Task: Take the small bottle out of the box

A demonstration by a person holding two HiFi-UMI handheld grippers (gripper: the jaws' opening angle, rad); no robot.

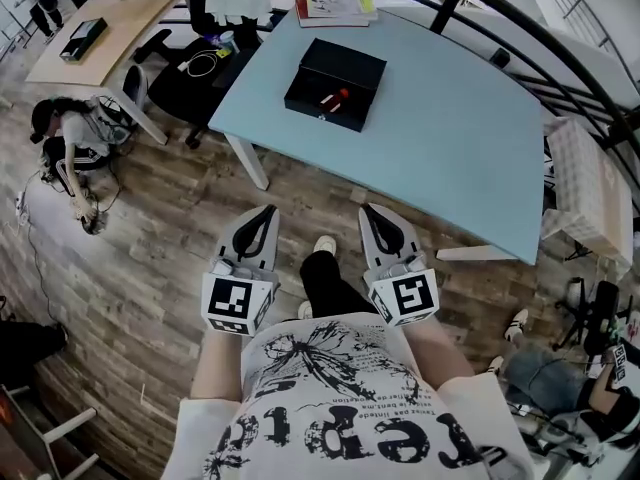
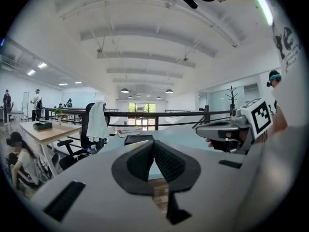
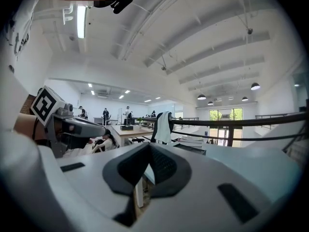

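Observation:
A black open box (image 1: 335, 83) lies on the light blue table (image 1: 440, 138), and a small red bottle (image 1: 333, 96) lies inside it. Both grippers hang close to the person's body, well short of the table. My left gripper (image 1: 262, 216) is shut and holds nothing; its tips meet in the left gripper view (image 2: 153, 144), with the box (image 2: 138, 139) far beyond. My right gripper (image 1: 374, 214) is also shut and holds nothing, its tips touching in the right gripper view (image 3: 148, 146).
Books (image 1: 335, 6) lie at the table's far edge. A black office chair (image 1: 195, 73) stands left of the table, beside a wooden desk (image 1: 95, 33). A person (image 1: 75, 138) crouches on the wood floor at left. A black railing (image 1: 560, 43) curves behind the table.

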